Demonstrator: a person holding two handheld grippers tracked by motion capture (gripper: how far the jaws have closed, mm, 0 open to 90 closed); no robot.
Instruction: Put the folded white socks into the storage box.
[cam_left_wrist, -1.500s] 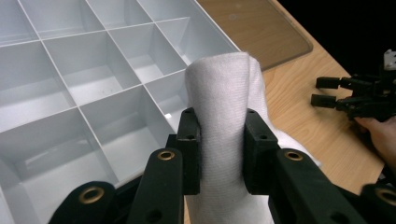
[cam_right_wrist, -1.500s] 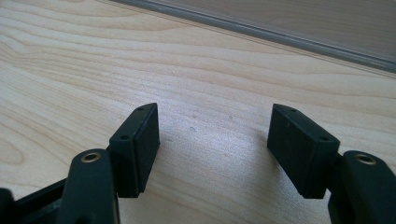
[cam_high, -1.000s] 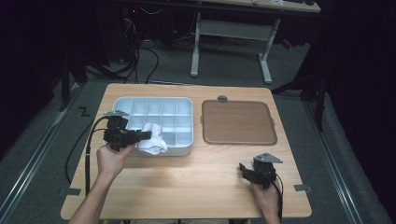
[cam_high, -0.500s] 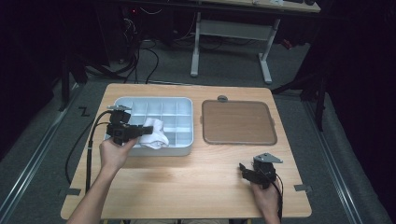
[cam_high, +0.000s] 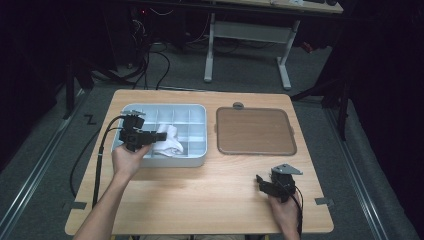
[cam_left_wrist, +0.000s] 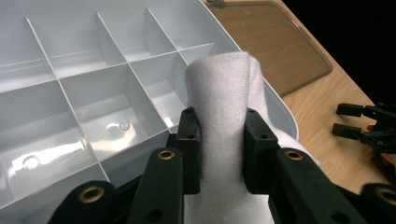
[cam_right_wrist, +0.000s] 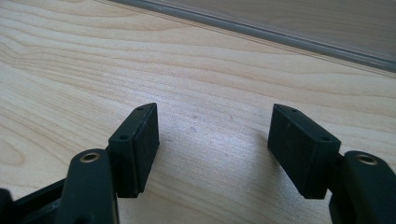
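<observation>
Compartment tray (cam_high: 197, 112) lies left of lid (cam_high: 255, 131) on table (cam_high: 210, 200).

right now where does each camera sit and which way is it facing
High view: fixed above the person's side, looking forward and down on the wooden table; both forearms enter from the bottom.
Left gripper view: rides the left tongs, looking along black jaws shut on a white cloth over the grey divided tray.
Right gripper view: rides the right tongs, facing bare tabletop low down, jaws open.
Shared: the high view and left gripper view both show cloth, tray and brown lid.
</observation>
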